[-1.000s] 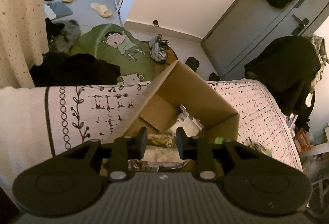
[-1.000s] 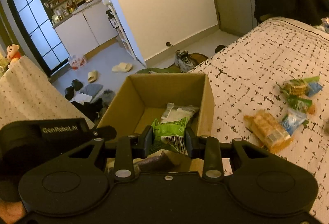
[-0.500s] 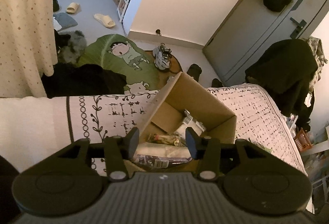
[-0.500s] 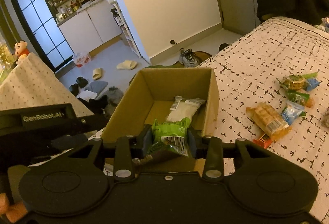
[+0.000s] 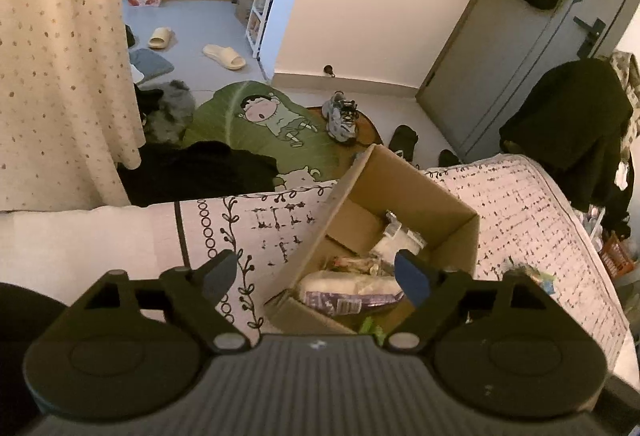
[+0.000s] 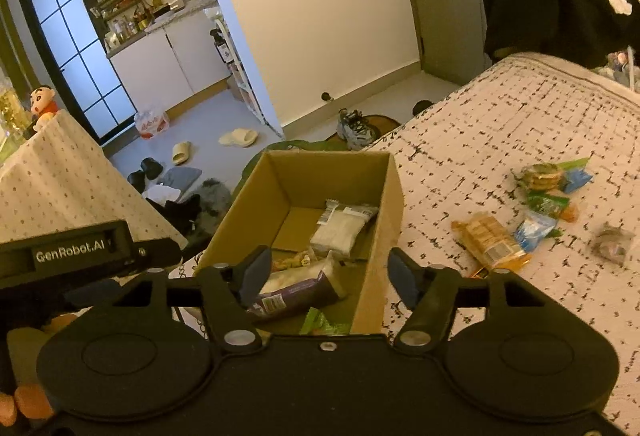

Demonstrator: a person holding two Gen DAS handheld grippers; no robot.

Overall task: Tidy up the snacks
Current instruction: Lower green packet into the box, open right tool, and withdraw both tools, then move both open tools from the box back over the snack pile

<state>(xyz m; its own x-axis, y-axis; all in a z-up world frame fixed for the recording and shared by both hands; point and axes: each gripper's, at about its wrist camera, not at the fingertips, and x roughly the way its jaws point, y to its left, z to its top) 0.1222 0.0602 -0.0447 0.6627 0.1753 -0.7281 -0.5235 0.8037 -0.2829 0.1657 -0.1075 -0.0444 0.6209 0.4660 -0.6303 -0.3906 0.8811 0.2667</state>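
While both sets of jaws are opening with nothing pinched between them, the left gripper (image 5: 316, 274) and right gripper (image 6: 330, 270) hang above the cardboard box (image 6: 384, 196) on the bed (image 6: 500, 124). Box contents: purple-wrapped snack (image 6: 296, 294) at the near end, green packet (image 6: 320, 324) beside it by the near right corner, white packet (image 6: 340, 228) farther in, a yellowish snack (image 6: 292, 260) between. Purple wrapper also shows in the left view (image 5: 348, 296). Loose on the bed right of the box: cracker pack (image 6: 488, 240), blue packet (image 6: 532, 230), green packet with cookies (image 6: 548, 176). Left gripper body sits at the right view's left edge (image 6: 72, 256).
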